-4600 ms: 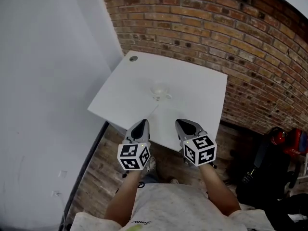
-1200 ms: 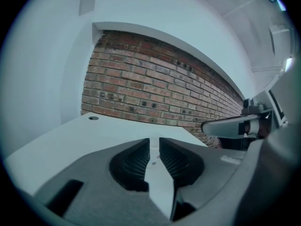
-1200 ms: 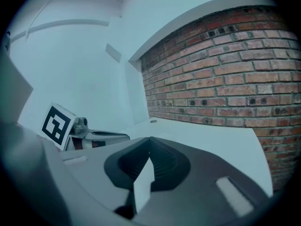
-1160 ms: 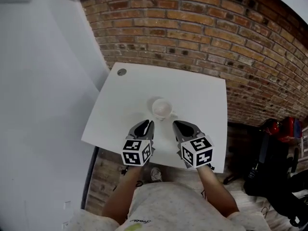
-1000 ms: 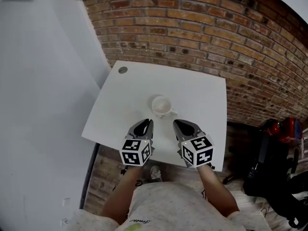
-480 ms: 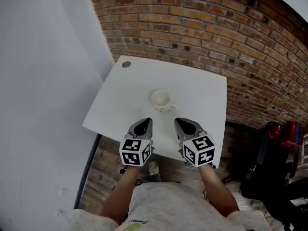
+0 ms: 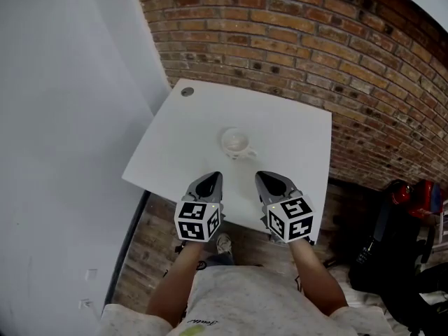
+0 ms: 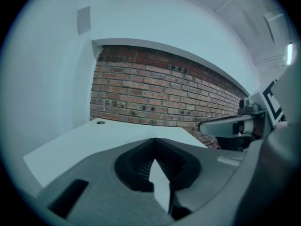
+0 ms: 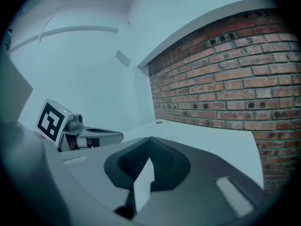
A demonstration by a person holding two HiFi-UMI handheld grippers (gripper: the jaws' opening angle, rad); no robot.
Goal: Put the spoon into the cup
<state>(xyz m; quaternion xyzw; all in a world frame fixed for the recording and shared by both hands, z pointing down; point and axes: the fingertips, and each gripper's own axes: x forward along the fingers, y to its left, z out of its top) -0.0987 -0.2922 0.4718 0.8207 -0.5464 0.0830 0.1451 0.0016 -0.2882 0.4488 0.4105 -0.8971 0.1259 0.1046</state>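
Observation:
A white cup (image 7: 234, 143) stands upright near the middle of the white table (image 7: 294, 128), its handle pointing toward the near right. I cannot make out the spoon in any view. My left gripper (image 7: 210, 176) and right gripper (image 7: 264, 176) hover side by side over the table's near edge, short of the cup. Both are shut with nothing between the jaws. In the left gripper view the left gripper (image 8: 154, 139) points across the tabletop, and the right gripper (image 8: 235, 125) shows at the side. The right gripper view has the right gripper (image 9: 150, 138) with the left gripper (image 9: 89, 135) beside it.
A brick wall (image 7: 315, 40) runs behind the table and a white wall (image 7: 63, 117) stands to the left. A round grommet (image 7: 187, 92) sits in the table's far left corner. Dark bags and red items (image 7: 406, 208) lie on the wooden floor (image 7: 143, 257) at the right.
The table and cup have come closer in view than 4.6 s ago. Over the last second the view only shifted slightly; both grippers stay shut at the near edge.

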